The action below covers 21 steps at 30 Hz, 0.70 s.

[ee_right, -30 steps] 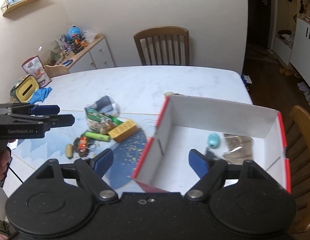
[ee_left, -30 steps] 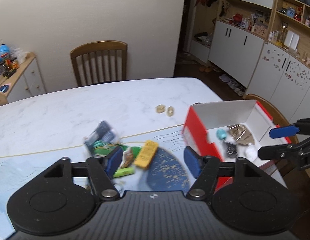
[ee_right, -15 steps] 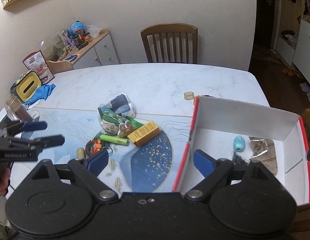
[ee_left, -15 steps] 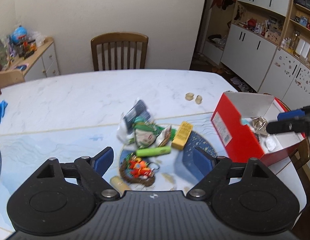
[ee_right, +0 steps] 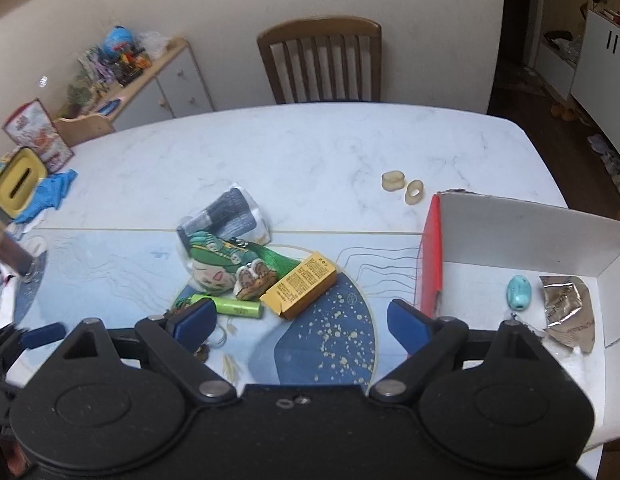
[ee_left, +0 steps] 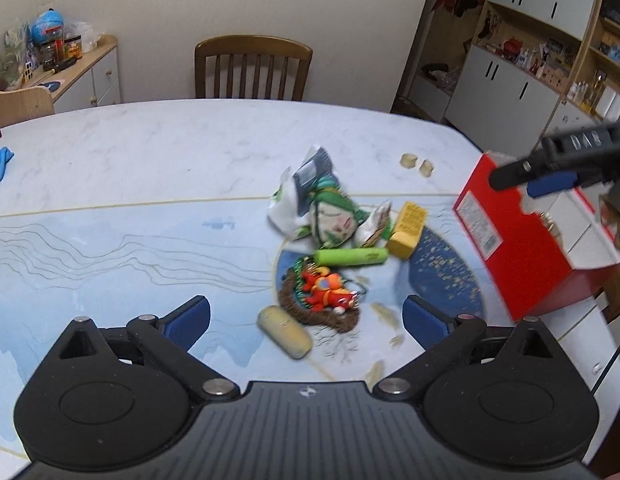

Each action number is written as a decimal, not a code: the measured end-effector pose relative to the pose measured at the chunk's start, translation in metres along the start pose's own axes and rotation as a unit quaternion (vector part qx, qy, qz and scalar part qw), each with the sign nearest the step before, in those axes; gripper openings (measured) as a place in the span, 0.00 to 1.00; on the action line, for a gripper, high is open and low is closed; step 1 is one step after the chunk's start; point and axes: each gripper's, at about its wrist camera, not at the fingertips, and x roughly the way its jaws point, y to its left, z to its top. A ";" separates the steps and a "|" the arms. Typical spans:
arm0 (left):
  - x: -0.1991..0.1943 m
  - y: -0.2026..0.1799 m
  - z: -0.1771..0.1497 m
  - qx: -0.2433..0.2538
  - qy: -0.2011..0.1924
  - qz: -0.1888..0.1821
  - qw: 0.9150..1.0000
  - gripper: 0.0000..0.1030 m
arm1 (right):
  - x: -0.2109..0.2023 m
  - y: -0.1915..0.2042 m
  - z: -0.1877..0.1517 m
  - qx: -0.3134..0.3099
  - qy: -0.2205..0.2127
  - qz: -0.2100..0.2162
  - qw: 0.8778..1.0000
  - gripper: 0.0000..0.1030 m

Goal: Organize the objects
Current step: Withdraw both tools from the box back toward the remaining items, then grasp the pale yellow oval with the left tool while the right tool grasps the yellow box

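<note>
A pile of small objects lies mid-table: a green tube [ee_left: 350, 257] [ee_right: 238, 306], a yellow box [ee_left: 407, 229] [ee_right: 299, 285], a green-haired plush face [ee_left: 334, 220] [ee_right: 209, 267], a dark packet in clear wrap [ee_right: 226, 216], a red toy on a brown nest [ee_left: 324, 292] and a beige capsule [ee_left: 285, 331]. A red-and-white cardboard box [ee_left: 522, 240] [ee_right: 434, 256] stands to the right, holding a turquoise bead [ee_right: 519, 293] and a foil packet [ee_right: 566, 308]. My left gripper [ee_left: 306, 316] is open, above the near side of the pile. My right gripper [ee_right: 300, 320] is open, over the mat beside the box.
Two beige rings [ee_right: 402, 186] lie on the marble table [ee_right: 310, 152] behind the box. A wooden chair [ee_right: 320, 64] stands at the far side. A blue glove [ee_right: 50, 192] and a yellow container [ee_right: 16, 184] sit at the left edge. A sideboard [ee_right: 150, 80] is beyond.
Both grippers have pulled back and shifted left, away from the red box. The left gripper's jaws have opened wider. The pile now lies ahead of both.
</note>
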 end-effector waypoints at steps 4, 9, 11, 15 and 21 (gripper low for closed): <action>0.012 0.002 -0.008 0.025 -0.005 0.020 0.999 1.00 | 0.024 0.004 0.010 0.013 0.016 -0.013 1.000 0.89; 0.027 0.001 -0.017 0.055 -0.017 0.030 0.998 1.00 | 0.054 0.003 0.022 0.038 0.035 -0.038 0.998 0.88; 0.035 -0.001 -0.021 0.068 -0.018 0.031 0.997 1.00 | 0.065 0.002 0.025 0.051 0.042 -0.047 0.997 0.88; 0.050 -0.004 -0.030 0.092 -0.015 0.031 0.995 1.00 | 0.086 -0.001 0.031 0.069 0.053 -0.063 0.994 0.87; 0.069 -0.004 -0.035 0.105 -0.011 0.018 0.994 1.00 | 0.113 -0.002 0.034 0.075 0.072 -0.082 0.991 0.86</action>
